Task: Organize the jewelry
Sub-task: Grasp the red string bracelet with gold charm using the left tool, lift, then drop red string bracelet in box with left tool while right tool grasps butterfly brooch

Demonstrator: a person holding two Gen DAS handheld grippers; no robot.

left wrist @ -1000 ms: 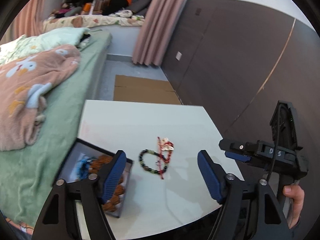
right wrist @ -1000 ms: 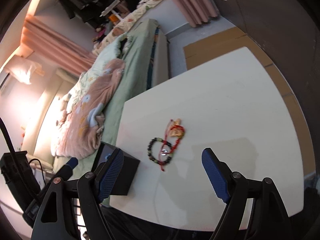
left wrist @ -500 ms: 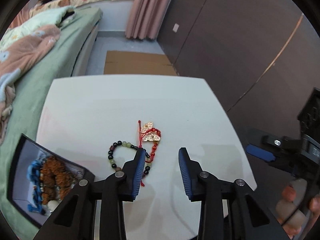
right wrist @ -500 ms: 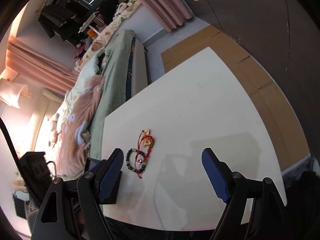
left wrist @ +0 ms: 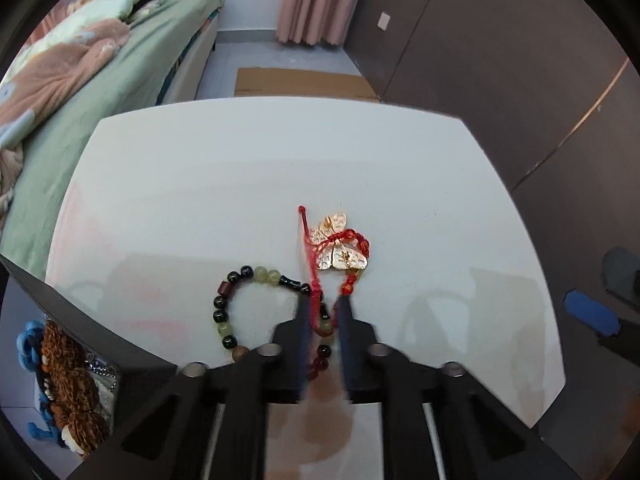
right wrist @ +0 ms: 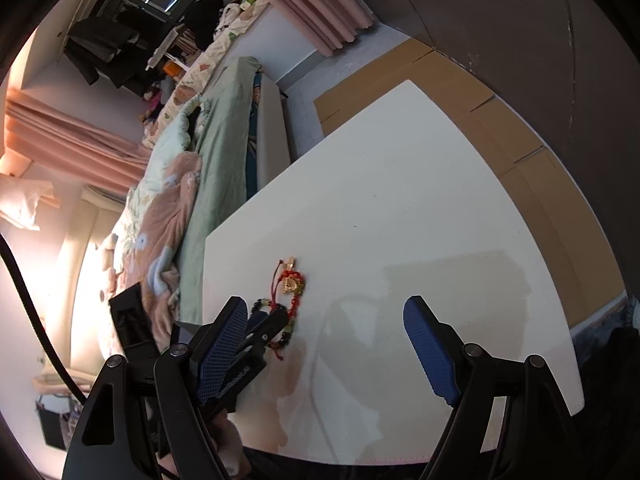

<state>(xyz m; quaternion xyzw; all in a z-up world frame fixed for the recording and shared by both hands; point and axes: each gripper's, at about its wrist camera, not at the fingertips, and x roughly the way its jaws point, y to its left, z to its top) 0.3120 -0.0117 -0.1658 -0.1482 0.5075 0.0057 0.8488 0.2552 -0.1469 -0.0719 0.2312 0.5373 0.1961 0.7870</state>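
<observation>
Left gripper (left wrist: pixel 323 307) pinched on red cord (left wrist: pixel 314 264), hiding part of bead bracelet (left wrist: pixel 224 312). Right gripper (right wrist: pixel 326 344) spread wide, holding nothing. Bare table (left wrist: pixel 240 184) beyond bracelet.

No text, label, brand or number can be read anywhere in either view of the room.
</observation>
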